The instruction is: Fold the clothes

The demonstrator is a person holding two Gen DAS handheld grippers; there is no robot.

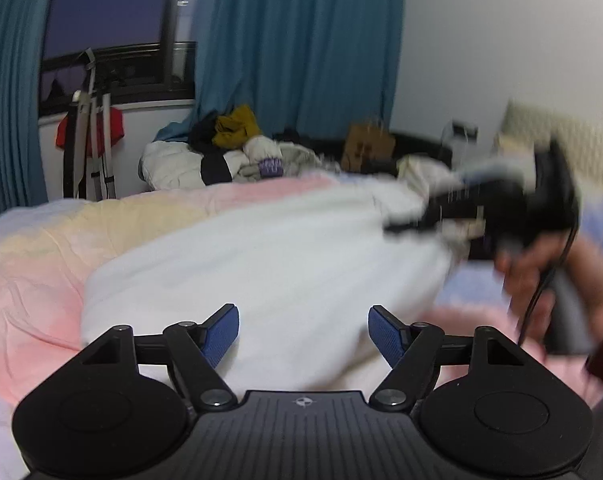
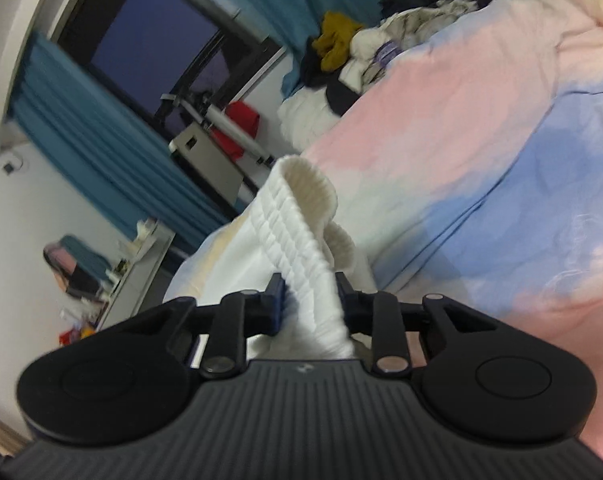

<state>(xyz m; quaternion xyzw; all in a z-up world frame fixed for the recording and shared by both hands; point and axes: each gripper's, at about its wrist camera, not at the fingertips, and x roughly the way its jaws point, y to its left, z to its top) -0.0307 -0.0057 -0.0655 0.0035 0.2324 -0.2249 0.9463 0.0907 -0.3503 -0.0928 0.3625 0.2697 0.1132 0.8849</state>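
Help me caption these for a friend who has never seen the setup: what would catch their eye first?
The white garment spread over the pastel bedspread dominates the left wrist view, with the left claw open just above its near edge. In the right wrist view, the right claw is shut on the garment's ribbed hem. Behind it, a heap of clothes sits under teal curtains.

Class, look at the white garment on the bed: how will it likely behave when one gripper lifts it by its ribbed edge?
Probably floppy: the white garment already curls and sags beyond the right gripper, which is shut on its ribbed edge. Likely light, since one pinch raises it. The rest may drag across the bedcover.
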